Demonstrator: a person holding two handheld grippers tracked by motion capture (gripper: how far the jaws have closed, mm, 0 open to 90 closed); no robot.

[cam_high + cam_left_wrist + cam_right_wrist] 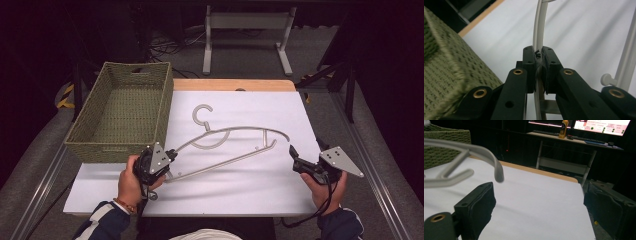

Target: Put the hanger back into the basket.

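Note:
A grey plastic hanger (235, 131) lies across the white table top (250, 185), its hook pointing toward the far edge. My left gripper (172, 152) is shut on the hanger's left end. In the left gripper view the pads (538, 58) pinch the thin grey arm (539, 30), which runs away from them. My right gripper (306, 150) stands open just off the hanger's right tip, apart from it. In the right gripper view the curved tip (496, 171) hangs above and beyond the left jaw, with nothing between the wide jaws (544, 207).
A green woven basket (162, 107) stands at the table's left, close to my left gripper (446, 70). A wooden strip (235, 85) edges the far side. Beyond it stand a white metal frame (245, 22) and a desk with screens and a yellow bottle (563, 128).

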